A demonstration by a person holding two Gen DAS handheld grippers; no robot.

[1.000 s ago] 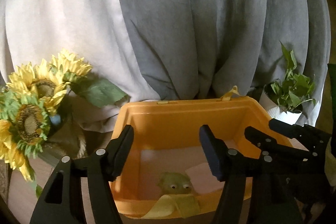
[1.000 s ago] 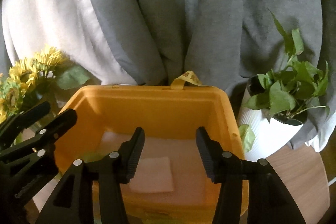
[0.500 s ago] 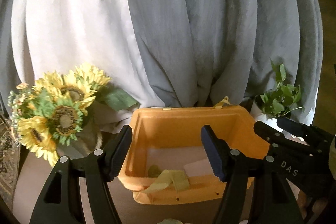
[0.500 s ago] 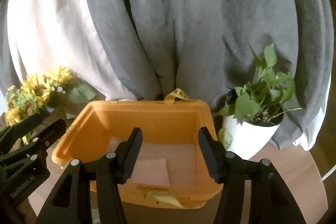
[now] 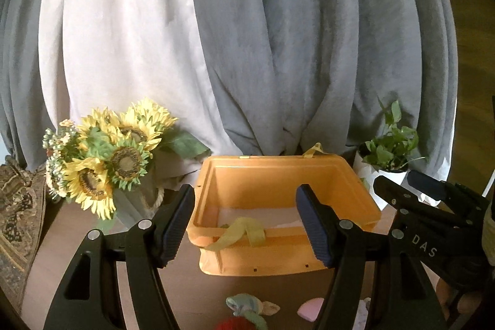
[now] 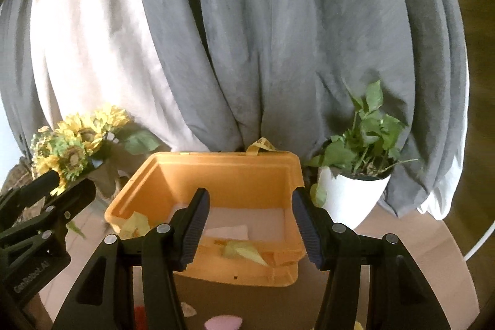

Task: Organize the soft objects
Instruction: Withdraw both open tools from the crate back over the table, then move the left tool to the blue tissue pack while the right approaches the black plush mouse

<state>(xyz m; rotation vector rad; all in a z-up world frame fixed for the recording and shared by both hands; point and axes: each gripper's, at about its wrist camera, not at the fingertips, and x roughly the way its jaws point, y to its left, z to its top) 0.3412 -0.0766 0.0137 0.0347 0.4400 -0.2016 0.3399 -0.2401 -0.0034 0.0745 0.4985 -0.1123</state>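
Both grippers, left (image 5: 244, 220) & right (image 6: 249, 225), gape wide w/ nothing held, hovering side by side facing the orange bin (image 5: 278, 263) ahead, soft toys (image 5: 247, 306) just below/in front, prob. lined up for a pick.

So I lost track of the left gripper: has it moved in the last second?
Yes. The left gripper has pulled back and up from the orange bin, which now looks smaller, with soft toys showing on the table in front.
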